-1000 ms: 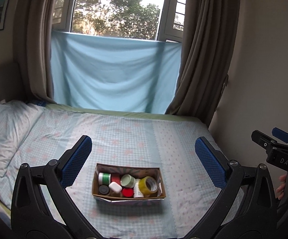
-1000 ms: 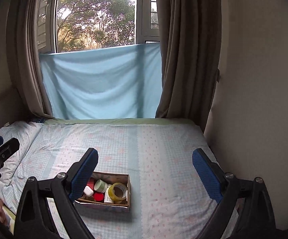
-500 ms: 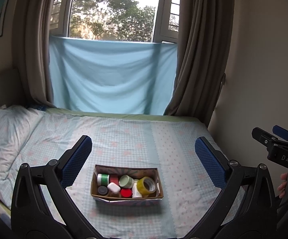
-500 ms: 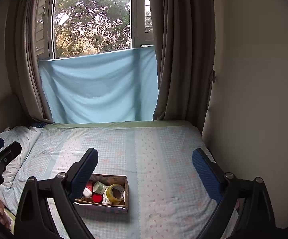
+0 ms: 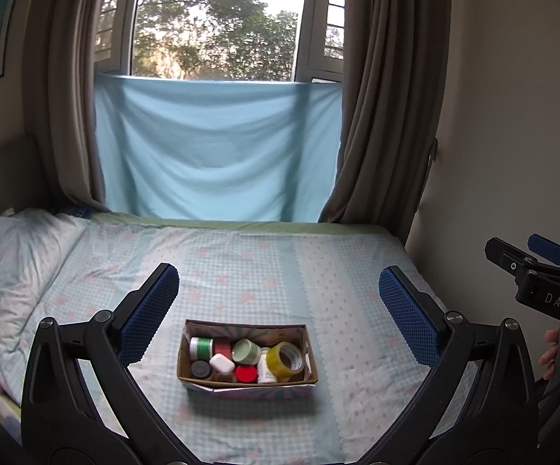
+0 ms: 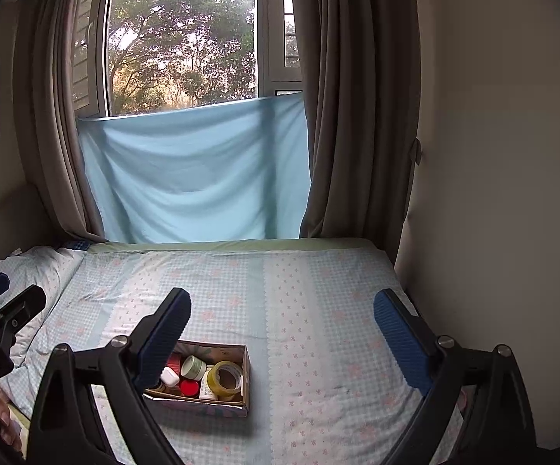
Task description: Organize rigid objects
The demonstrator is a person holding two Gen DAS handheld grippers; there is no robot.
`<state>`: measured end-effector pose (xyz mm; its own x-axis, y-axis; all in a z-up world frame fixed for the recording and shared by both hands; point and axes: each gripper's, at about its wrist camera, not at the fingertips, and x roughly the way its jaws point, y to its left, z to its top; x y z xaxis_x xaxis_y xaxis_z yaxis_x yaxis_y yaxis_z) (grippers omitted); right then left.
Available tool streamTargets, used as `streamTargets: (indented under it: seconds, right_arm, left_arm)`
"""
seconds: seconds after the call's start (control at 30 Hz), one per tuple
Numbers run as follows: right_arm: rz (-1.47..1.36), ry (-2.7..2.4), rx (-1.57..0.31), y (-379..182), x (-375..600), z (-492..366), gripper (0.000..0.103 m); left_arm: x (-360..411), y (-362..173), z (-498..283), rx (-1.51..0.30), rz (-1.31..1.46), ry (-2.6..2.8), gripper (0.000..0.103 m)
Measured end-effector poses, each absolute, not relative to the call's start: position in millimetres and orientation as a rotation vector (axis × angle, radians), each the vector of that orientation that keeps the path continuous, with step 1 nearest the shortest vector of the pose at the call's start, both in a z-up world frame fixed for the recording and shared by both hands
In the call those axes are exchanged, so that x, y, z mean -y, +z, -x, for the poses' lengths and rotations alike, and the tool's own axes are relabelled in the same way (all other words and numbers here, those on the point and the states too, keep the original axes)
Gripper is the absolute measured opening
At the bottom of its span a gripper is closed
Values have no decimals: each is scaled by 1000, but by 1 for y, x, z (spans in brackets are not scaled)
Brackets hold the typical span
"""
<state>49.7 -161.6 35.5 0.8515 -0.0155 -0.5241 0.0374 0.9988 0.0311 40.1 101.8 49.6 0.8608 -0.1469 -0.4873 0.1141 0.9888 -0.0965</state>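
Currently the cardboard box [image 5: 247, 356] sits on the bed [image 5: 264, 267], near its front edge, packed with rigid items: yellow tape roll [image 5: 285, 355], green-lidded jar [image 5: 245, 350], white case [image 5: 221, 363], red cap [image 5: 246, 373], green-banded jar [image 5: 201, 348]. Nothing lies loose on the sheet that I can see. Left tool [image 5: 276, 310] hangs above the box, jaws wide, empty. Right tool [image 6: 280, 329] also wide and empty, box low-left of it. Judgement: either the start or the finish, no grasp in hand. Next move would call for lowering onto one item, likely the tape roll, without snagging the box wall.
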Motion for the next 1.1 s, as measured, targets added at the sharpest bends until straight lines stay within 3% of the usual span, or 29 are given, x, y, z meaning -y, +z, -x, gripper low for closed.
streamTargets:
  seconds: [1.1]
  right_arm:
    - [-25, -18, -555, 37, 162, -55, 94]
  left_arm:
    - [-103, 55, -42, -489, 25, -122, 103]
